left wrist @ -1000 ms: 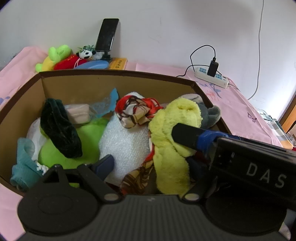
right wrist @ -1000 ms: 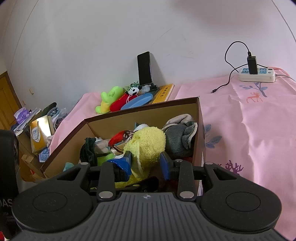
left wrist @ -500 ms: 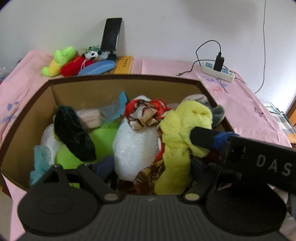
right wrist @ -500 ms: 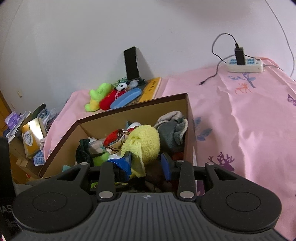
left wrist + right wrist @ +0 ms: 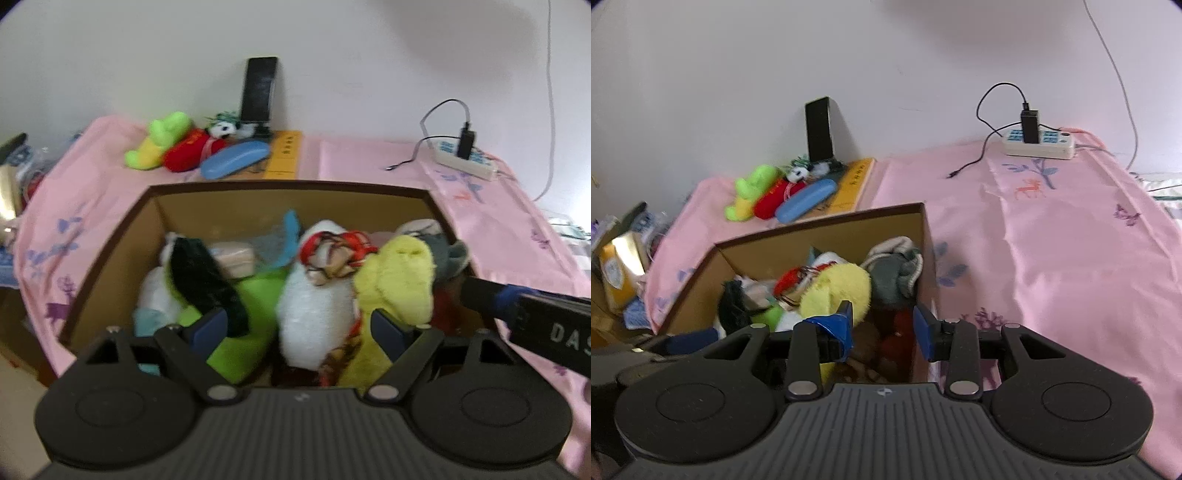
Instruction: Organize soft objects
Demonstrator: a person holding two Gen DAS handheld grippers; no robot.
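A brown cardboard box (image 5: 110, 243) (image 5: 925, 236) sits on the pink cloth, filled with soft things: a yellow plush (image 5: 399, 277) (image 5: 834, 291), a white fluffy item (image 5: 314, 314), a red patterned scarf (image 5: 336, 251), a green plush (image 5: 251, 295), a dark green cloth (image 5: 199, 277) and grey socks (image 5: 894, 269). My left gripper (image 5: 301, 334) is open and empty above the box's near side. My right gripper (image 5: 882, 325) is open and empty over the box's right near corner; its body shows in the left wrist view (image 5: 532, 321).
At the wall stand a green-yellow plush (image 5: 159, 142) (image 5: 750, 192), a red plush (image 5: 186, 155), a small panda (image 5: 221, 129), a blue glasses case (image 5: 234, 164) (image 5: 805, 199), a yellow book (image 5: 284, 155) and a propped phone (image 5: 258, 90) (image 5: 820, 129). A power strip (image 5: 1039, 144) lies at the right.
Both grippers have drawn back and up from the box. The right gripper's finger has come off the yellow plush, which stays in the box.
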